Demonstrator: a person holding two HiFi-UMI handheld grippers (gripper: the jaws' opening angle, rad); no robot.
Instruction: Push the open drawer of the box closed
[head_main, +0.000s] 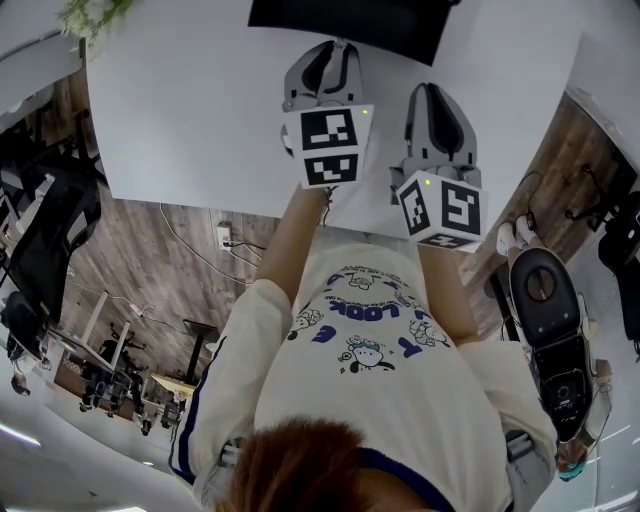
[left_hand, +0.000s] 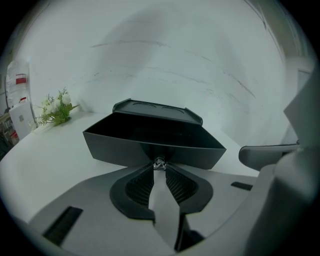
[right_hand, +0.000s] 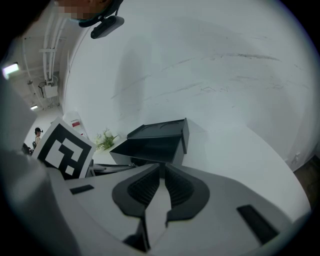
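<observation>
Gaping dark grey drawer (left_hand: 125, 147), well out of its box (left_hand: 156, 110).

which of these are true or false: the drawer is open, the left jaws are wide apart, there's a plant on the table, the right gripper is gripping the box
1. The drawer is open. True: the drawer stands pulled out of the box.
2. The left jaws are wide apart. False: the left gripper has its jaws together, with the tips at the drawer's small knob.
3. There's a plant on the table. True: a small plant with white flowers stands on the white table, left of the box in the left gripper view.
4. The right gripper is gripping the box. False: the right gripper has its jaws together with nothing between them.
</observation>
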